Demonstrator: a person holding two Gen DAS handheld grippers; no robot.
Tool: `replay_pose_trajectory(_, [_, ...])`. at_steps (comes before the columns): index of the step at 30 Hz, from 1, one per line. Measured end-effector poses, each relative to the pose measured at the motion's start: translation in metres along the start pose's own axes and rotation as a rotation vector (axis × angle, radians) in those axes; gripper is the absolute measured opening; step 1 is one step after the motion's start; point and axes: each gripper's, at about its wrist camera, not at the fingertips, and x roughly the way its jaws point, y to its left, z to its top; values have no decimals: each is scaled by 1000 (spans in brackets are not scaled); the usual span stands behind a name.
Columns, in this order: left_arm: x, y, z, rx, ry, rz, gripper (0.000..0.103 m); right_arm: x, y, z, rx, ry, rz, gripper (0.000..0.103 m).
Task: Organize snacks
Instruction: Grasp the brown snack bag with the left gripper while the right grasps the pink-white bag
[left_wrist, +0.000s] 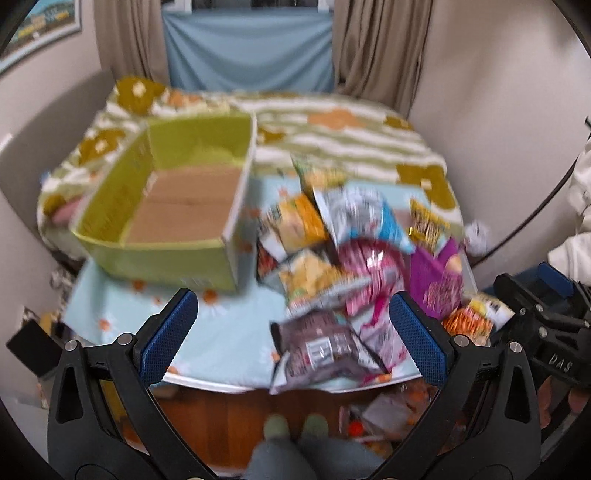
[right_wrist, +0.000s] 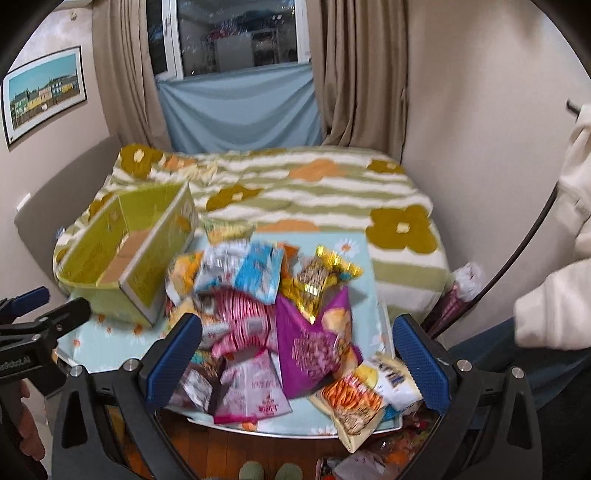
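A heap of snack bags lies on a low table with a light blue flowered cloth (left_wrist: 229, 332). I see a dark brown bag (left_wrist: 317, 347), a pink striped bag (left_wrist: 369, 273), a purple bag (left_wrist: 439, 284) and a blue-white bag (left_wrist: 365, 214). An empty green cardboard box (left_wrist: 177, 206) stands at the table's left. My left gripper (left_wrist: 291, 328) is open and empty above the table's near edge. My right gripper (right_wrist: 295, 350) is open and empty above the purple bag (right_wrist: 314, 332) and pink bag (right_wrist: 240, 310). The box shows at left in the right wrist view (right_wrist: 125, 258).
A bed with a green and white flowered blanket (right_wrist: 314, 192) lies behind the table. Curtains (right_wrist: 362, 74) and a window are at the back. Several wrappers lie on the wooden floor (left_wrist: 229, 417) by my feet. An orange bag (right_wrist: 354, 402) overhangs the table's near edge.
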Motion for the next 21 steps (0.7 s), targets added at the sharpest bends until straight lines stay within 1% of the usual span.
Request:
replay_pose_trajectory(2, [28,-3,-4,-1,68,-18,103,19,-2,-13,7,50,3,103])
replay_pose_trajectory(5, [65,-9,-12,4,145,-41,103,42,-4,-29,27,112,19,103])
replay_pose_trajectory(7, [86,-13,-17,14,184,-51,103,56,-1,-38,26,147,20,103])
replay_pose_trajectory(11, [123,-18,-30,43,254,-53,103,76,1,-54,22,185,22,103])
replay_pose_trajectory(14, [137,-16,-39,40,308,-65,103,88,2,-62,26,212,34,102])
replay_pose_trajectory(17, [151,-15,-50,46,355,-81,103,99,5,-69,26,234,51,99])
replay_pose_trajectory(19, [158,-11,-55,30,371,-99,103,105,8,-72,22,245,57,96])
replay_pose_trajectory(21, [161,-8,-59,22,370,-117,103,110,8,-75,19,259,68,95])
